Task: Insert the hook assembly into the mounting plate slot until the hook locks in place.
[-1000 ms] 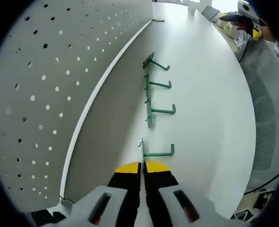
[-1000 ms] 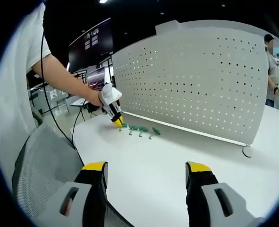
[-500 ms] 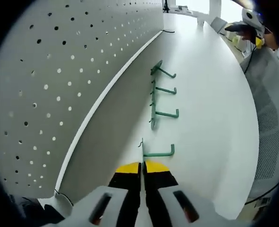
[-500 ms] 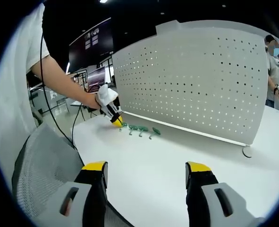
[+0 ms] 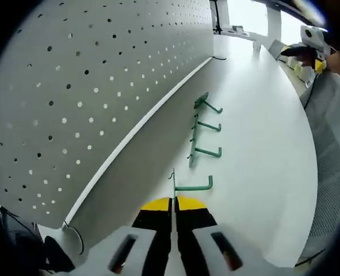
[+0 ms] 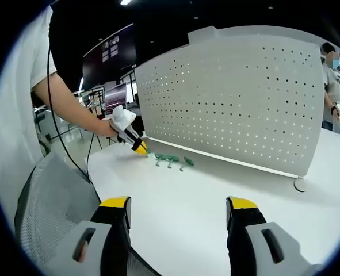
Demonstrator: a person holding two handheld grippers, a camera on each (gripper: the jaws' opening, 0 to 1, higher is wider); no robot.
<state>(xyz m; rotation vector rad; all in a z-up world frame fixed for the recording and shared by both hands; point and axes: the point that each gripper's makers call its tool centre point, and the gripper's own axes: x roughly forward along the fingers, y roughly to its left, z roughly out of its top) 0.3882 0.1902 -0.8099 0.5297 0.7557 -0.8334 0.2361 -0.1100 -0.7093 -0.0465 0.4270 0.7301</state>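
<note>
Left gripper view: your left claw [image 5: 174, 202] sits at bottom centre, yellow tips pinched on a green hook [image 5: 188, 185] just above them. Three more hooks [image 5: 203, 129] lie in a row on the white bench [image 5: 262, 138], mid-frame. Pegboard [image 5: 89, 86] fills the left.

Right gripper view: your right claw [image 6: 179, 208] is at the bottom, tips wide apart, holding nothing. Left claw [image 6: 140, 148] is left of centre w/ the hooks [image 6: 171, 160] beside it, in front of the pegboard [image 6: 239, 98].

Ahead of the left gripper [image 5: 174, 202] three green hooks [image 5: 204, 127] block the way; pegboard [image 5: 100, 80] walls its left, bare table [image 5: 262, 144] lies right.
</note>
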